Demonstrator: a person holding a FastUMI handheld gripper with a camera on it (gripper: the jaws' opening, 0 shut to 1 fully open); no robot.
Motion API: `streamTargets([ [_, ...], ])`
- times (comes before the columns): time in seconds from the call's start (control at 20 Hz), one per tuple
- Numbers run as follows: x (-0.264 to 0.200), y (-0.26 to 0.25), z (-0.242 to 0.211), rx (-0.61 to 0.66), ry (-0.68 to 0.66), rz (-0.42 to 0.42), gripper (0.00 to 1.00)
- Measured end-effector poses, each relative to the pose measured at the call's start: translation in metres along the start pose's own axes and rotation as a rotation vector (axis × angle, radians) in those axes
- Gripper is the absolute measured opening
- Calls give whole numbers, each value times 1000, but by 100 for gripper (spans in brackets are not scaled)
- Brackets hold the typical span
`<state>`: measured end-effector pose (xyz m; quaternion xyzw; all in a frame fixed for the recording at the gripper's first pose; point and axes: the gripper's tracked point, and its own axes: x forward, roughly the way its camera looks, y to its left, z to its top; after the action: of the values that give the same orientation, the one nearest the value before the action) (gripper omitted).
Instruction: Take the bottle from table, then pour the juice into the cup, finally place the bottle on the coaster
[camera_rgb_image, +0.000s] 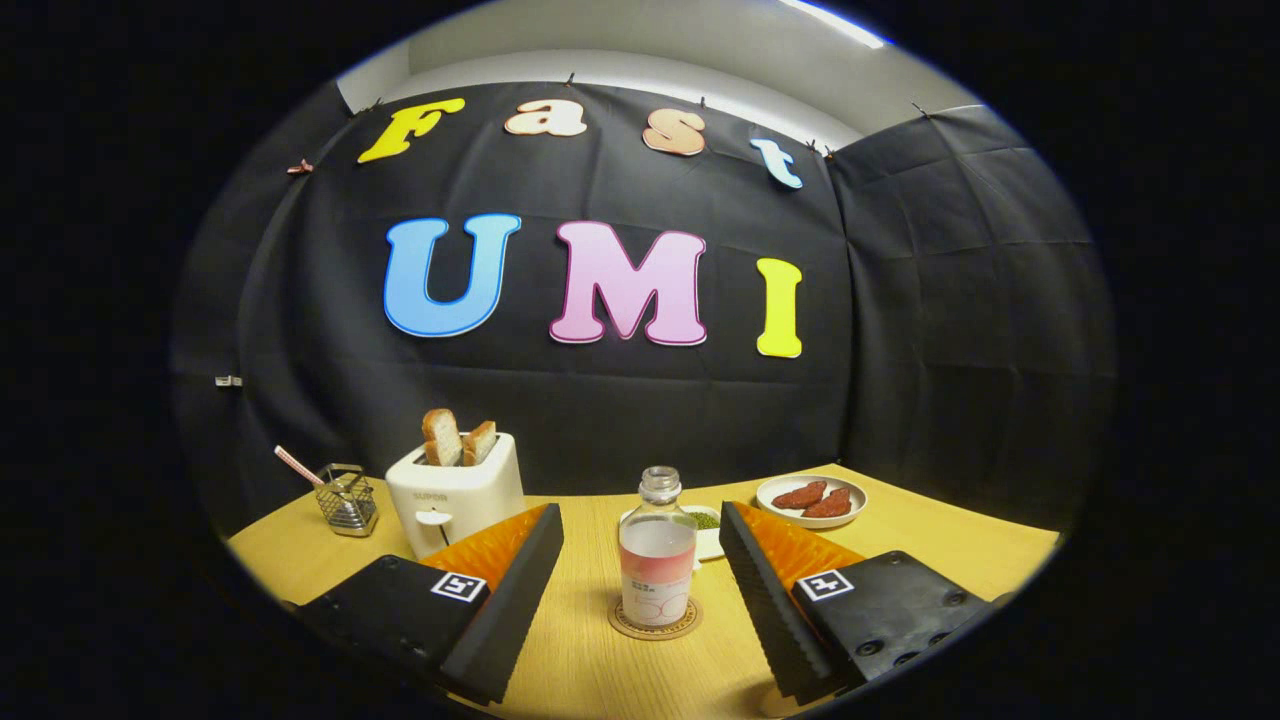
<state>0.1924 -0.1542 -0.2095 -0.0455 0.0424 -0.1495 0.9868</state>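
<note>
A clear glass bottle (656, 560) with a pale pink label and no cap stands upright on a round cork coaster (628, 624) on the wooden table (900, 550). My gripper (640, 513) is open, its two black-padded fingers (510, 590) spread wide to either side of the bottle. There is a gap on each side and neither pad touches the glass. Just behind the bottle, partly hidden by it, sits a low white cup (706, 528) with something green in it.
A white toaster (455, 492) with two bread slices stands beyond the left finger. Further left is a small wire holder (347, 500) with a striped straw. A white plate (811, 500) with reddish pieces lies beyond the right finger. Black cloth walls close the back.
</note>
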Motion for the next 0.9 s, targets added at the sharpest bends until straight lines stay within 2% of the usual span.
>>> streamTargets([
  [0.15,-29,-8,43,27,-20,50,96],
  [0.45,-89,-5,120,87,-46,228,97],
  [0.65,-123,-11,143,119,-12,281,97],
  [0.9,-154,-27,152,127,26,306,98],
])
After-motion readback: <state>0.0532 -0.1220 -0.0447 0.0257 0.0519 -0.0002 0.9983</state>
